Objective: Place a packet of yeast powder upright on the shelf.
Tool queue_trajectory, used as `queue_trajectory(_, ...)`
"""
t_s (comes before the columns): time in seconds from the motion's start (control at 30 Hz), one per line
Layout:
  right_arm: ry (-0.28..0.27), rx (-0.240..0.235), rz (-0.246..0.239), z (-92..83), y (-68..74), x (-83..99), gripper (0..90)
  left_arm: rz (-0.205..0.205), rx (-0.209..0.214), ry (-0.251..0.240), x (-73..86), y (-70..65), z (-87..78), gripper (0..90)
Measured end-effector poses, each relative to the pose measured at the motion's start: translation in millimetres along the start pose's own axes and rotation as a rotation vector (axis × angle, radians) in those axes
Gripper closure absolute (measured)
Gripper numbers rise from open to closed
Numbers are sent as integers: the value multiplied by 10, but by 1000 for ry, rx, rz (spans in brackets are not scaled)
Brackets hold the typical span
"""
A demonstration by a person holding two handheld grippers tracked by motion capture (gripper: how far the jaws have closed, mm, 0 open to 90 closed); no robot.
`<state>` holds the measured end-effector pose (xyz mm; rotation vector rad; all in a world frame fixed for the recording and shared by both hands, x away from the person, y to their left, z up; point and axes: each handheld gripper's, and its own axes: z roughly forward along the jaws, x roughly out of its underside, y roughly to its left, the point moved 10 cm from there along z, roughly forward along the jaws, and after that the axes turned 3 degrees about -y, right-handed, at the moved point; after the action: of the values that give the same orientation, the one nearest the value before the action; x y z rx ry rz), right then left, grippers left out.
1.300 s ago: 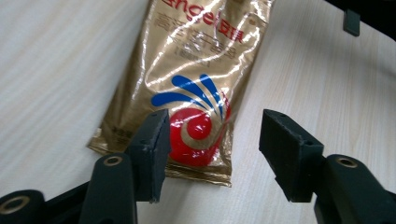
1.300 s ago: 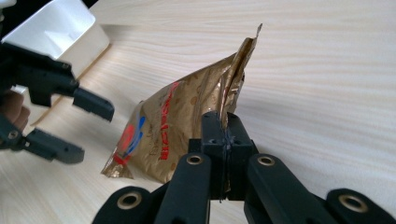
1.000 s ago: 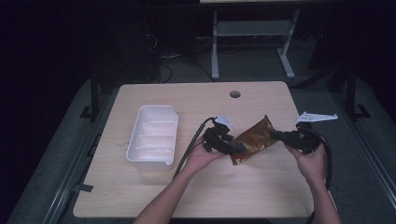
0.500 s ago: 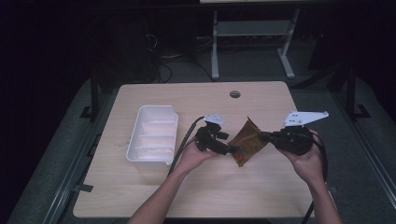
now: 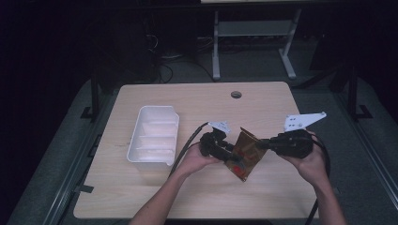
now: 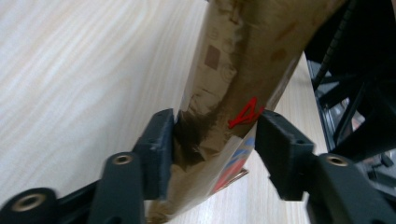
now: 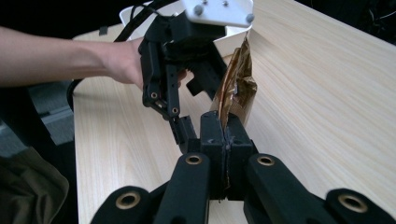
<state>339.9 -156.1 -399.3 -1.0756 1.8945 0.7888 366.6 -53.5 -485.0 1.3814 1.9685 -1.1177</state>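
Item: brown foil pouch (image 5: 245, 152) with red printing, held up off the wooden table (image 5: 197, 101) between two hand-held grippers, toward the near right of the tabletop. In the high view it stands on edge and tilted, its lower corner close to the wood; whether that corner touches the surface cannot be told. Left gripper (image 5: 224, 151): black, held in the person's left hand (image 5: 199, 159), just left of the pouch, with a cable trailing away toward the far left. Its jaws have just been closing and stand partly open with the pouch between them; in the left gripper view (image 6: 212, 140) the left pad lies against the crumpled brown foil and the right pad sits at the pouch's edge beside the red mark, though how firmly the pads press cannot be told. Right gripper (image 5: 263, 144): black, held in the person's right hand (image 5: 309, 164), just right of the pouch, with a grey three-cornered plate on top. Its jaws are fully closed; in the right gripper view (image 7: 226, 135) the pads meet with the pouch's thin edge pinched between them, the foil rising beyond toward the other gripper. White plastic tray (image 5: 141, 140): ribbed inside, set on the left part of the table, well apart from the pouch. Round cable hole (image 5: 236, 94): in the tabletop near the far edge.
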Motion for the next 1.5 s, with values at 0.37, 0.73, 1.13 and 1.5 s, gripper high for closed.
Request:
queue_trajectory(0.37,-48,17,67,0,-147,80,842,17,4,44,106,-43,-26,766)
queue_trajectory(0.73,-80,-16,178,82,-286,257,606,-5,8,37,141,-40,-17,802)
queue_trajectory(1.13,-70,-92,232,327,-237,392,599,0,1,31,148,-45,-28,801)
queue_trajectory(1.5,-74,-106,235,370,-198,394,710,10,-12,22,165,-59,-52,783)
